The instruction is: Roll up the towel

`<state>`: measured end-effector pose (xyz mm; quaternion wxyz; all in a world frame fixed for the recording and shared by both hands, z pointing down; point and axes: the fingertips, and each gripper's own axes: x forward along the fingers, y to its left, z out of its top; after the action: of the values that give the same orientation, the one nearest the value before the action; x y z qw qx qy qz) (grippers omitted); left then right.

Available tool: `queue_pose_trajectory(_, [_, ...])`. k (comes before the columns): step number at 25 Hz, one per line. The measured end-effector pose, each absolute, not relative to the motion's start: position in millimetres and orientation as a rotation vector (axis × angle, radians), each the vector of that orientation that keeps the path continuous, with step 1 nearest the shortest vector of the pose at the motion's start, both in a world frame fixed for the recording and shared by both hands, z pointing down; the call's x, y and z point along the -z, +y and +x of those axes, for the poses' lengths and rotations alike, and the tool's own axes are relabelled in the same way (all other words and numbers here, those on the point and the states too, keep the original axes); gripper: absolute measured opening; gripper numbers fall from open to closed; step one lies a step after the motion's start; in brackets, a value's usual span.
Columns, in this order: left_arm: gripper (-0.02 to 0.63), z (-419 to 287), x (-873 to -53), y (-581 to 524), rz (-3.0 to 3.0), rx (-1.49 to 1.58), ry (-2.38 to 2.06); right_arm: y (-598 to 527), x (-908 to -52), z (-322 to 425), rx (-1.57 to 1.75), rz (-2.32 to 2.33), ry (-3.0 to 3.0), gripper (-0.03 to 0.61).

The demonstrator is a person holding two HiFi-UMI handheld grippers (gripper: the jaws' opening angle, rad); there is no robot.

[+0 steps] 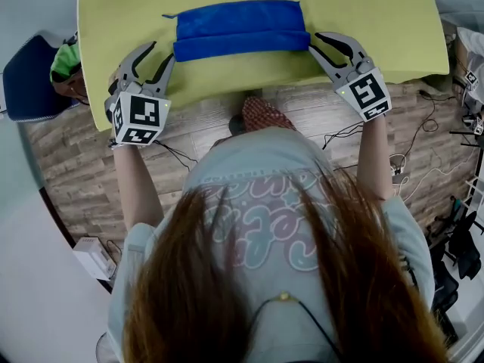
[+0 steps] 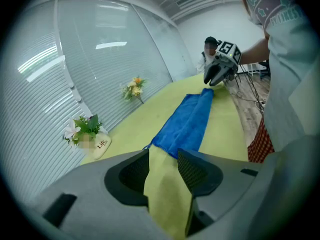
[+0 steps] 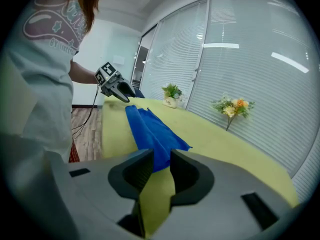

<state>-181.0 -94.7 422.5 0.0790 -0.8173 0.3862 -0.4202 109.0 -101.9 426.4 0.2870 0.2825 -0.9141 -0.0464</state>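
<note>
A person stands at the near edge of a yellow-covered table [image 1: 378, 10], a gripper in each hand. The blue towel [image 1: 238, 27] lies left to right across the table, its near edge turned over in a thick band. The left gripper [image 1: 161, 51] hangs just off the towel's left end, jaws well apart over bare cover, holding nothing. The right gripper [image 1: 314, 41] sits at the towel's right end, jaws parted and gripping nothing. Along the far edge, well apart from the towel, a white pot [image 2: 100, 145] holds white flowers and green leaves; a second spray of flowers [image 2: 133, 87] stands further along, before window blinds [image 2: 45, 84]. Cables [image 1: 344, 132] trail over the wooden floor [image 1: 76, 172]; a blue chair [image 1: 26, 82] is at left
</note>
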Motion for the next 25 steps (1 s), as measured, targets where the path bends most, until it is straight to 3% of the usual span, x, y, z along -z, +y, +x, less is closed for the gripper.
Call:
queue_pose_trajectory(20, [0.146,-147,-454,-81,-2.295,1.447,0.84,-87,-455,87,0.321,0.669,-2.246,0.109])
queue_pose_trajectory(23, [0.126,-145,-456,-81,-2.29,1.449,0.831,-89,-456,87,0.328,0.663,-2.244,0.1])
queue_pose_trajectory(25, [0.073,-143,-458,-80,-2.294,1.451,0.826,-90,-458,87,0.348,0.655,-2.232,0.052])
